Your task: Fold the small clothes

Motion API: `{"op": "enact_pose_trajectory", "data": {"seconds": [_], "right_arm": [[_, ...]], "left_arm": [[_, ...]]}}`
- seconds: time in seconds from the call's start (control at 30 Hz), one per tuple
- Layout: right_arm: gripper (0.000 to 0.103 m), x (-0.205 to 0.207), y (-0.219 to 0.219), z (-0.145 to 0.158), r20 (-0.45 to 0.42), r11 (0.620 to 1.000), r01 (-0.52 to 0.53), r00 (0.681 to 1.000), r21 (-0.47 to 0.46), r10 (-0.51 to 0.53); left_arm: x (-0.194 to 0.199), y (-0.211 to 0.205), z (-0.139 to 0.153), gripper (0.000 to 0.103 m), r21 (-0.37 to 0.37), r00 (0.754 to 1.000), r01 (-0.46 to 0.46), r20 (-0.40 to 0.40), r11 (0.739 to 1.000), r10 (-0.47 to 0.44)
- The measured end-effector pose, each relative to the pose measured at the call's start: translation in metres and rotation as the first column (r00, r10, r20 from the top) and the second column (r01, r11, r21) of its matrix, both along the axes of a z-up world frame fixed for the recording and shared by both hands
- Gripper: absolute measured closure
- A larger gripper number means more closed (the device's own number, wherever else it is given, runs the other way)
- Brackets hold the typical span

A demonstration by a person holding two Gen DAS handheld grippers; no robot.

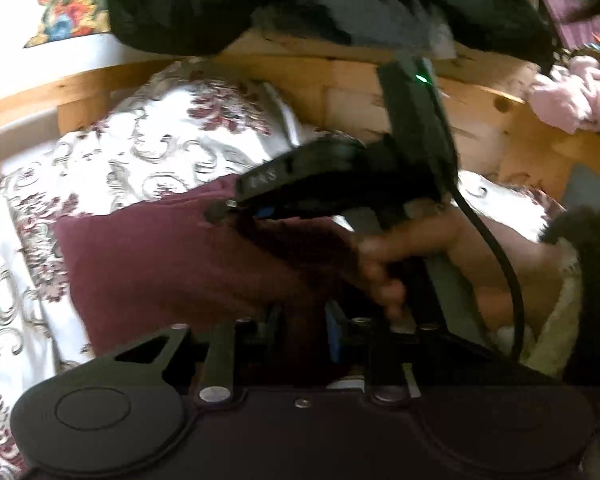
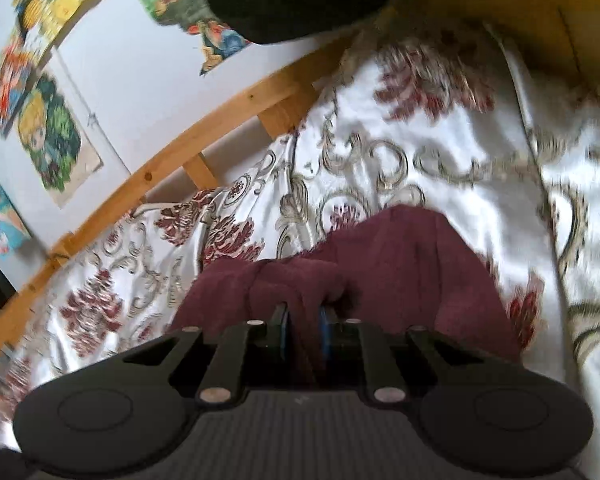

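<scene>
A small maroon garment [image 1: 160,264] lies on a white floral bedspread [image 1: 148,148]. My left gripper [image 1: 302,320] sits at its near edge, and a fold of the dark red cloth runs up between the two fingers, which are shut on it. In the left wrist view the right gripper [image 1: 220,213] reaches in from the right, held by a person's hand [image 1: 384,264], its tip pinching the garment's upper edge. The right wrist view shows the right gripper [image 2: 303,318] shut on a bunched ridge of the maroon garment [image 2: 412,264], which is lifted slightly off the bedspread [image 2: 380,152].
A wooden bed frame [image 1: 340,80] runs behind the bedspread. A black garment [image 1: 188,4] hangs over it at the top. Pink clothes [image 1: 572,96] are piled at the far right. Cartoon posters [image 2: 56,136] hang on the white wall. A cable [image 1: 500,264] trails from the right gripper.
</scene>
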State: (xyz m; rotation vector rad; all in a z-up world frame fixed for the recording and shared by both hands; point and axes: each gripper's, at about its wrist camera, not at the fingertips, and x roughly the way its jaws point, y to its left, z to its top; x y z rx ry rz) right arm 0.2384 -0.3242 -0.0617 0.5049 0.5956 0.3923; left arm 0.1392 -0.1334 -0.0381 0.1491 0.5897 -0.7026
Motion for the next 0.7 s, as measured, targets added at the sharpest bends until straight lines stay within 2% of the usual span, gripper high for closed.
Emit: {"op": "enact_pose_trajectory", "data": {"seconds": [0.1,0.2,0.27,0.37,0.47,0.63,0.7], "right_arm": [[0.071,0.003,-0.011,-0.009,-0.044,0.997,0.019,0.999,0.069,-0.016],[0.062,0.005,-0.017,-0.012,-0.046,0.996,0.028,0.999,0.082,-0.024],[0.061,0.009,-0.020,-0.013,-0.041,0.996,0.037,0.999,0.081,-0.034],[0.061,0.015,-0.024,-0.016,-0.050,0.994,0.061,0.997,0.091,-0.056],[0.061,0.022,-0.021,-0.017,-0.057,0.997,0.073,0.996,0.037,-0.070],[0.059,0.022,-0.005,-0.015,-0.039,0.997,0.035,0.999,-0.073,-0.038],[0.058,0.023,0.002,-0.016,-0.037,0.994,0.026,0.999,-0.110,-0.031]], "left_arm": [[-0.006,-0.008,-0.005,0.085,0.035,1.000,0.023,0.004,0.999,-0.023],[-0.009,-0.008,-0.006,0.084,0.026,1.000,0.023,-0.002,0.999,-0.023],[-0.012,-0.006,-0.005,0.083,0.016,1.000,0.027,0.004,1.000,-0.027],[-0.022,-0.002,-0.001,0.074,0.018,0.998,0.031,0.045,0.999,-0.032],[-0.029,0.000,0.002,0.064,0.030,0.996,0.029,0.089,0.999,-0.031],[-0.033,0.006,0.006,0.056,0.039,0.990,-0.011,0.138,0.999,0.005],[-0.034,0.006,0.005,0.047,0.068,0.987,-0.025,0.159,0.997,0.014]]}}
